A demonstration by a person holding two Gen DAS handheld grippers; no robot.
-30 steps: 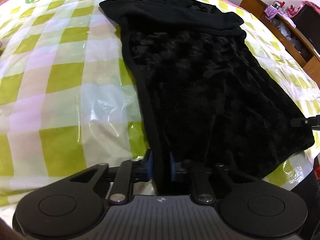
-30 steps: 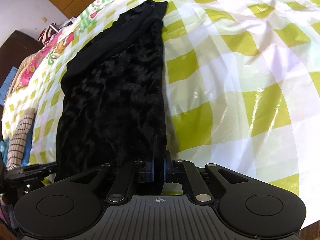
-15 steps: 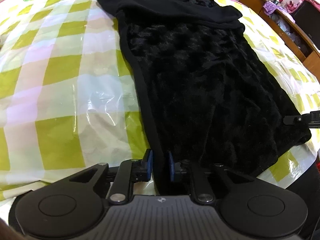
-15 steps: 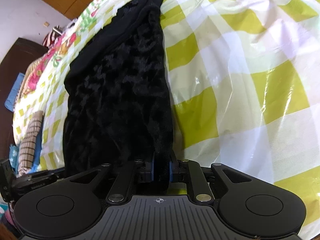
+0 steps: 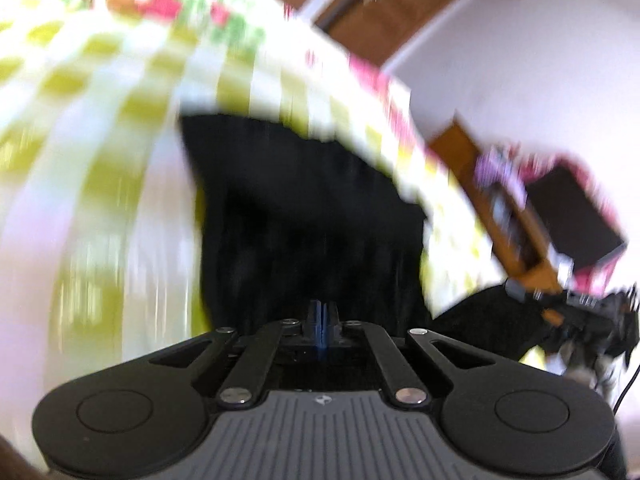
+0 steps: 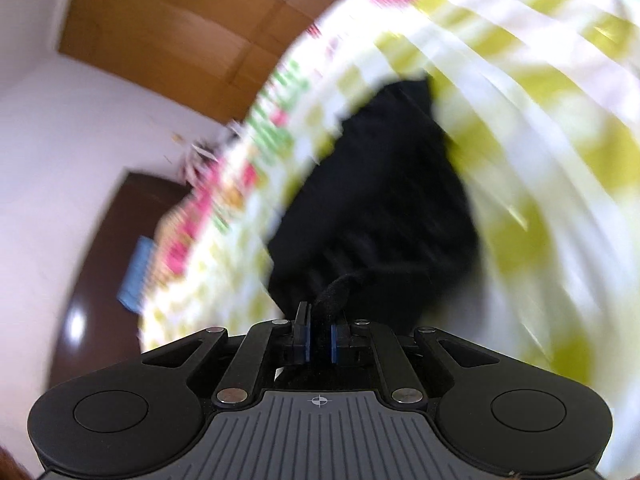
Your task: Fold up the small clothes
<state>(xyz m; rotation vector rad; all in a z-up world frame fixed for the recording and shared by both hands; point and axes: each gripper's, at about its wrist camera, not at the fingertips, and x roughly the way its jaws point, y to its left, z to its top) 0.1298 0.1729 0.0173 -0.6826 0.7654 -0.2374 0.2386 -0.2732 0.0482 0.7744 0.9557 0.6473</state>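
both grippers [image 5: 322, 316] [image 6: 320, 334] grip the black garment [image 5: 312, 208].

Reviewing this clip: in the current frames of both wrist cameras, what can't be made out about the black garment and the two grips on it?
- Left wrist view: whether cloth sits between the left gripper's shut pads; motion blur and black fabric hide it.
- Left wrist view: the black garment's texture and near hem, smeared and cut off by the gripper body.
- Right wrist view: the right gripper pinches a fold; which edge is blurred.
- Both views: the checked cover's pattern, streaked.
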